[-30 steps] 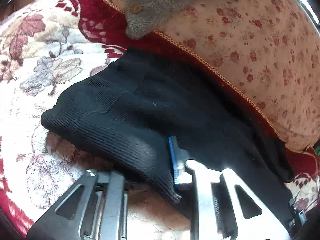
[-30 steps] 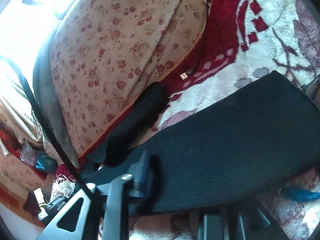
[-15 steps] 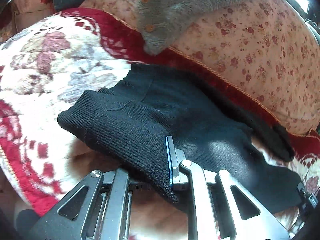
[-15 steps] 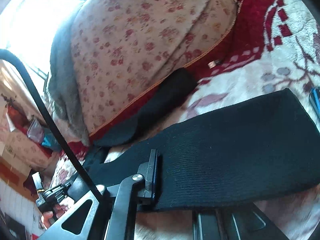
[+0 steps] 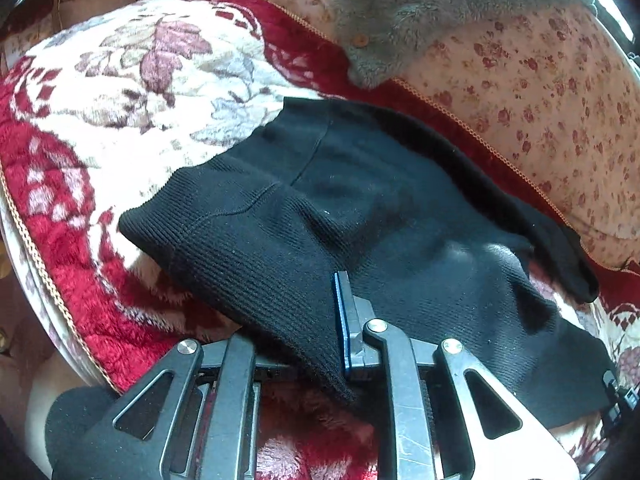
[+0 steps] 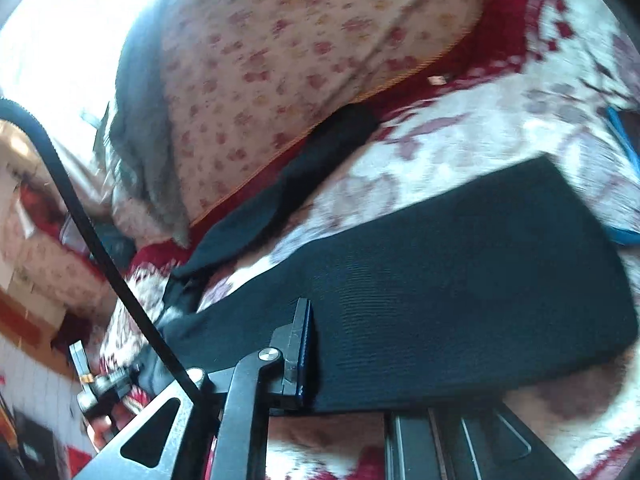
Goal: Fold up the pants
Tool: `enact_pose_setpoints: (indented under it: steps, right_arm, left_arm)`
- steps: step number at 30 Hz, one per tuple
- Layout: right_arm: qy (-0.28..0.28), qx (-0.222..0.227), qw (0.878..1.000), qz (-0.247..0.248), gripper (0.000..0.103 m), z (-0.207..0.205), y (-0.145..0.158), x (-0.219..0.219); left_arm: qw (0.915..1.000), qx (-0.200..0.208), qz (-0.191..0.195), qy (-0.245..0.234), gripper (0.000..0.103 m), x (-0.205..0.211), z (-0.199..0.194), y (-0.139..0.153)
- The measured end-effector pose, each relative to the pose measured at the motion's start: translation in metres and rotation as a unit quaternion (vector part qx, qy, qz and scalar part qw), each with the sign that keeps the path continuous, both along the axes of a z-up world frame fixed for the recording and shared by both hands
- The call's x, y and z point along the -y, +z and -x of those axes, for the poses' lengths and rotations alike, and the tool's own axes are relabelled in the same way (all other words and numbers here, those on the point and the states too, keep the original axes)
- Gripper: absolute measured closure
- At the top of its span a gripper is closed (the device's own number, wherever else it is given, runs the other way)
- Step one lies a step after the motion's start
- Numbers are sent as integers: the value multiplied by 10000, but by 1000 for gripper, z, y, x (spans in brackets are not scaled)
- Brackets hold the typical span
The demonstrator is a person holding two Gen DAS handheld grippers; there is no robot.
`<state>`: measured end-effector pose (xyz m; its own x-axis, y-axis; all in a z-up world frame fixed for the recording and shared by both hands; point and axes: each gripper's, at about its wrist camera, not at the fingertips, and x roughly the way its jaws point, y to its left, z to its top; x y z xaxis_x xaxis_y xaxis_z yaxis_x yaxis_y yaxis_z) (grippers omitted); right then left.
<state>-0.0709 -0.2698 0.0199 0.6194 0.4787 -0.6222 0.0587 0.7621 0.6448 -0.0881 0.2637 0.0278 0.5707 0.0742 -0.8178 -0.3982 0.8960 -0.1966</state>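
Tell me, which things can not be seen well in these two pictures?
- Left gripper, left view: one finger lies under the pants.
- Right gripper, right view: one finger is hidden by the pants; motion blurs the picture.
- Grey garment, left view: cut off by the top edge.

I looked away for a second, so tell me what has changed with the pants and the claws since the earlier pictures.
Both claws have lifted and drawn back, carrying the near edge of the black pants up off the floral blanket, which now shows more around them. Nothing was taken hold of or let go. The left claw and right claw stay clamped on the fabric; the grey garment lies where it was.
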Motion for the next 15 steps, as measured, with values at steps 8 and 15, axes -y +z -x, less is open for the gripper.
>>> enact_pose_setpoints:
  steps: [8,15]
  right_arm:
    - [-474,-129,9959,760,85,9,9,40]
    - [-863,-445,9815,1648,80,16,22,63]
  left_arm:
    - [10000,-73,-11,58,60,-7,12,1]
    - [9996,-104,-201,186,52,-10,37,20]
